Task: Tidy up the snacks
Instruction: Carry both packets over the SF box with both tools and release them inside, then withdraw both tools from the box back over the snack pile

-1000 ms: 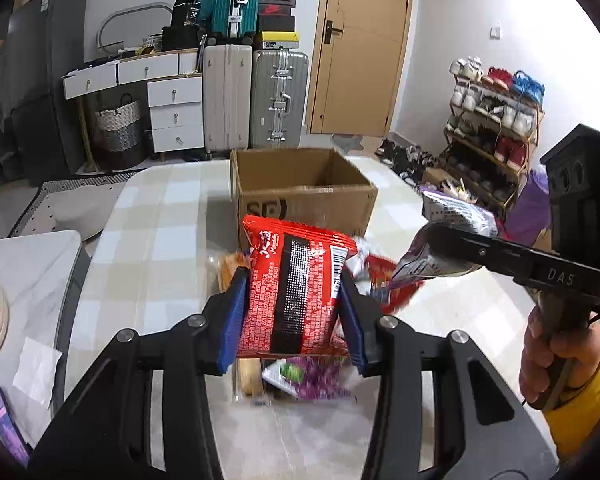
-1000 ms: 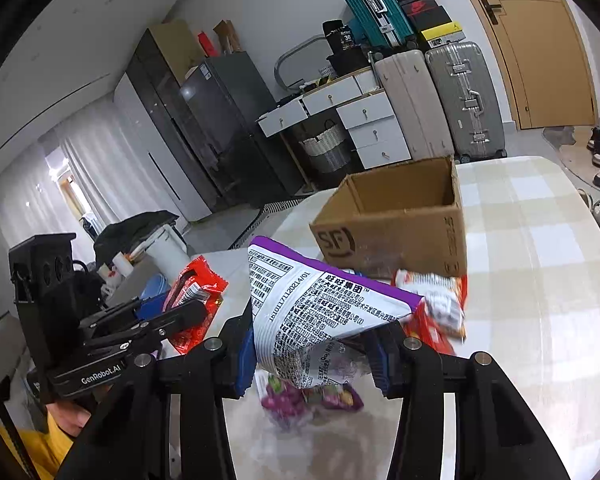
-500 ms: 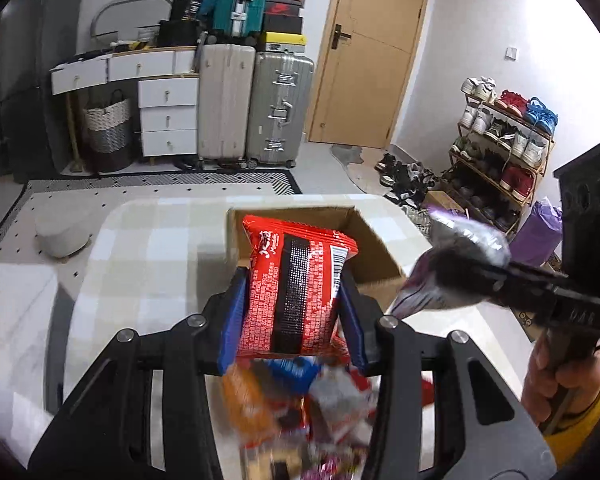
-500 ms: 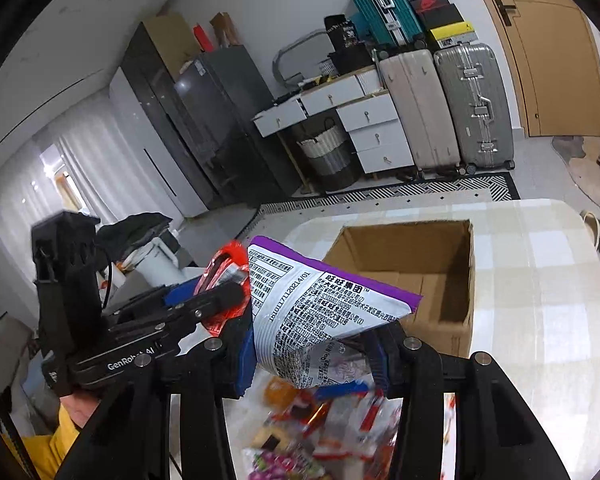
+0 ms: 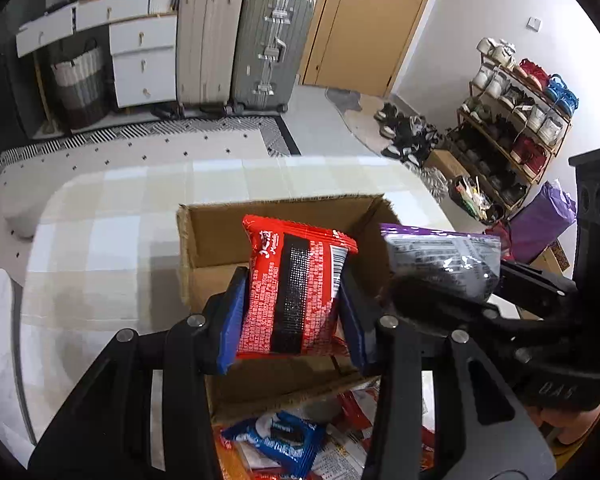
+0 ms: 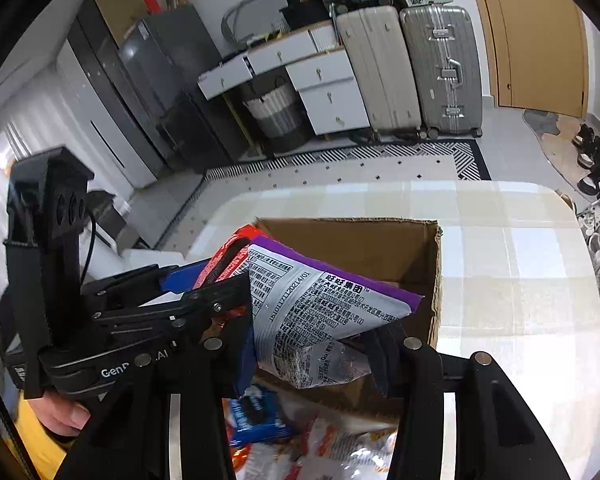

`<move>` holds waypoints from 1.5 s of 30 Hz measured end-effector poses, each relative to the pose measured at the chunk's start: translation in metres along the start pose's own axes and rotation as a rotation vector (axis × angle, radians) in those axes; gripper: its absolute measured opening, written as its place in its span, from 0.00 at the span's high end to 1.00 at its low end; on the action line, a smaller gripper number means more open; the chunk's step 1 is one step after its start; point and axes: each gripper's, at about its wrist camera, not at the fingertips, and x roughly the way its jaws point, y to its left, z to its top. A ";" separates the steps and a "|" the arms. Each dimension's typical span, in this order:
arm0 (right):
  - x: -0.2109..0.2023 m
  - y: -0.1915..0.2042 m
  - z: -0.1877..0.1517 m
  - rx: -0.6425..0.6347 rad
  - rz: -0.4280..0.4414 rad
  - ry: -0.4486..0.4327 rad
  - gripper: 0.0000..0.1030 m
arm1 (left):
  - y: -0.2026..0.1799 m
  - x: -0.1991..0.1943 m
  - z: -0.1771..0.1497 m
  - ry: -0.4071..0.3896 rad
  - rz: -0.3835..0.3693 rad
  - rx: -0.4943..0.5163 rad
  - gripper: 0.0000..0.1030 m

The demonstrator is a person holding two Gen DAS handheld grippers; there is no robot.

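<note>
The red snack packet [image 5: 296, 288] is pinched between the left gripper [image 5: 292, 308] fingers, the purple-and-silver packet [image 6: 316, 312] clamped in the right gripper [image 6: 312, 356]. Both hang over the open cardboard box [image 5: 208, 240], which looks empty so far. Neither is dropped in yet. A heap of loose snacks [image 5: 276, 440] waits on the bench [image 5: 100, 248] just before it.

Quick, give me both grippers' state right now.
Left gripper: closed on the red snack packet.
Right gripper: closed on the purple and silver snack bag.
</note>
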 end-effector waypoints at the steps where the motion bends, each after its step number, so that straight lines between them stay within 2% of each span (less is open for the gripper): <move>1: 0.007 -0.002 0.001 -0.002 -0.009 0.010 0.55 | 0.001 0.009 0.002 0.020 -0.001 0.000 0.61; 10: 0.037 -0.010 -0.005 -0.005 -0.040 0.070 0.55 | 0.010 0.067 -0.006 0.061 0.026 -0.007 0.61; 16: 0.043 -0.013 -0.006 -0.007 -0.070 0.077 0.51 | 0.019 0.075 -0.013 0.060 0.036 -0.014 0.59; 17: 0.043 -0.013 -0.007 -0.006 -0.072 0.076 0.50 | 0.019 0.066 -0.021 0.051 0.048 -0.010 0.58; 20: 0.039 -0.014 -0.008 -0.002 -0.081 0.070 0.48 | 0.019 0.051 -0.031 0.030 0.095 -0.019 0.45; 22: 0.034 -0.014 -0.008 0.002 -0.083 0.062 0.48 | 0.021 0.036 -0.038 0.005 0.121 -0.039 0.30; 24: 0.027 -0.012 -0.009 -0.001 -0.087 0.047 0.47 | 0.019 0.017 -0.048 -0.024 0.154 -0.059 0.24; 26: 0.017 -0.006 -0.009 -0.020 -0.084 0.021 0.38 | 0.017 -0.004 -0.056 -0.069 0.192 -0.080 0.22; 27: 0.012 -0.003 -0.010 -0.034 -0.092 0.006 0.29 | 0.016 -0.012 -0.058 -0.091 0.210 -0.086 0.21; 28: 0.006 0.000 -0.011 -0.048 -0.097 -0.016 0.26 | 0.016 -0.018 -0.061 -0.103 0.229 -0.094 0.21; 33: -0.026 0.012 -0.016 -0.075 -0.090 -0.092 0.27 | 0.013 -0.051 -0.078 -0.150 0.343 -0.096 0.21; 38: -0.073 0.027 -0.031 -0.073 -0.061 -0.192 0.27 | 0.007 -0.090 -0.102 -0.201 0.323 -0.060 0.20; 44: -0.132 0.055 -0.062 -0.099 -0.020 -0.310 0.26 | -0.013 -0.147 -0.136 -0.328 0.368 -0.053 0.19; 45: -0.144 0.060 -0.071 -0.120 -0.011 -0.338 0.23 | -0.018 -0.158 -0.142 -0.353 0.381 -0.046 0.19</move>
